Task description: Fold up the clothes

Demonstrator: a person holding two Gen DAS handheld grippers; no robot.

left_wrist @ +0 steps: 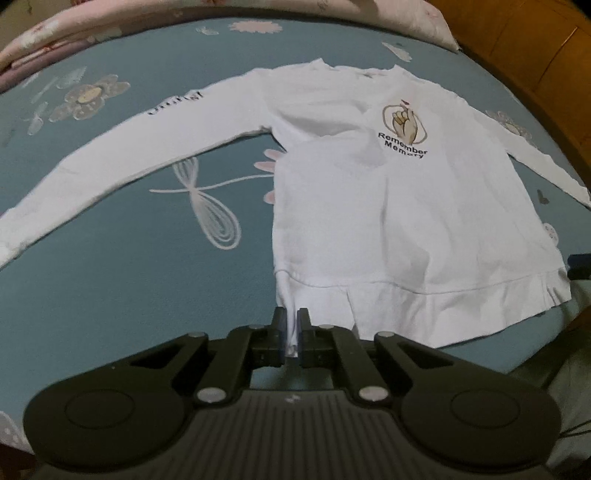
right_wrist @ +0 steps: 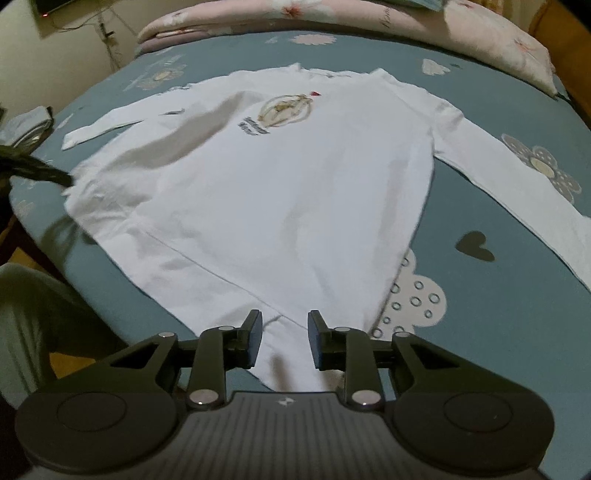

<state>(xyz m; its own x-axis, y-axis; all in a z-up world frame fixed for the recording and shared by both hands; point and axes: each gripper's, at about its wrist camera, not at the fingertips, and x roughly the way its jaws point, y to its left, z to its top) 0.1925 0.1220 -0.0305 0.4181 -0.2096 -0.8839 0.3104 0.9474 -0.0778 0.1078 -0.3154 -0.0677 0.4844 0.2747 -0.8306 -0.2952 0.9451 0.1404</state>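
White cotton, a long-sleeved shirt point(left_wrist: 369, 206), lies spread flat and face up on a teal bedsheet point(left_wrist: 110, 295) printed with flowers and a dragonfly, both sleeves stretched out to the sides. Directly ahead of the left gripper point(left_wrist: 291, 325) is the shirt's near hem corner; its jaws are pinched together on a fold of that ruffled hem, so the cloth is held. In the right wrist view, the right gripper point(right_wrist: 284, 332) sits over the other near hem corner with its jaws parted; white cloth lies between the pads, but they do not press on it. The collar and chest print lie far ahead of both grippers, toward a pink quilt point(right_wrist: 332, 18) at the bed's far edge. Judging by this, the step in hand is taking hold of the bottom hem at both corners. The next move likely calls for the right gripper to close on its corner, then both to lift evenly and carry the hem toward the collar.
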